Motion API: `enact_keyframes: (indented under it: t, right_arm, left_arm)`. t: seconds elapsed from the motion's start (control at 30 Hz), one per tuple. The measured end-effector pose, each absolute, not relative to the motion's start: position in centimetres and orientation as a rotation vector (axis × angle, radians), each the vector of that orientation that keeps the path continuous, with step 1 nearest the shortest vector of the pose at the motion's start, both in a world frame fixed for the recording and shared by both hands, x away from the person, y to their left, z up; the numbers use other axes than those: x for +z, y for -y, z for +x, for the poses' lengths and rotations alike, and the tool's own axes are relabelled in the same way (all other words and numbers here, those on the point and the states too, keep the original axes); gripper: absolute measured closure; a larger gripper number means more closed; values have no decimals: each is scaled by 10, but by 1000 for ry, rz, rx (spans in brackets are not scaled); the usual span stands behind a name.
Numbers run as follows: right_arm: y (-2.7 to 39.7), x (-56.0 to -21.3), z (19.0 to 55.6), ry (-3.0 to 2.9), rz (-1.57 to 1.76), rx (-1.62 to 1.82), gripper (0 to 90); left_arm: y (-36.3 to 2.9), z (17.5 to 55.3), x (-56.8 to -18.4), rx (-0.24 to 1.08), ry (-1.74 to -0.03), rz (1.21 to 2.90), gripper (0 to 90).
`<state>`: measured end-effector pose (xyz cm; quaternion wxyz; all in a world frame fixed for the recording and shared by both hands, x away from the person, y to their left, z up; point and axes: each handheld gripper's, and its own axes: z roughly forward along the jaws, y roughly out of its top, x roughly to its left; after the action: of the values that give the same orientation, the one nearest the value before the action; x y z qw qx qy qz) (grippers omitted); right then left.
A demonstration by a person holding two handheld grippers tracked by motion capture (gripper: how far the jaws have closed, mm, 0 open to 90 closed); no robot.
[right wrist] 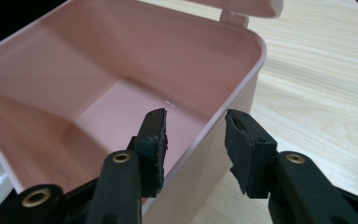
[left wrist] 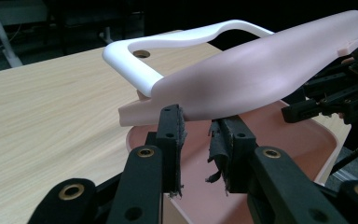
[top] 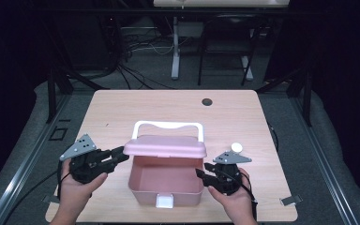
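Pink box sits at the desk's near edge, lid raised. Your left tool reaches the lid's left end; jaws part-open beneath its rim, contact hard to make out. Your right tool straddles the box's right wall, jaws apart, not pressing. The wall runs away from you. Front latch partly cut off.
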<state>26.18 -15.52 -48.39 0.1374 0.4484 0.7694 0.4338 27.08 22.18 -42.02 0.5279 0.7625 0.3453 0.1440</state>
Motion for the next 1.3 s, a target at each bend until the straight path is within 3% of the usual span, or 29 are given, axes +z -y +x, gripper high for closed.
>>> enact_keyframes:
  t: [1.3]
  right_arm:
    - [154, -488, 265, -2221, 1318, 1238, 616]
  left_arm:
    - [-216, 294, -410, 384, -848, 1788, 733]
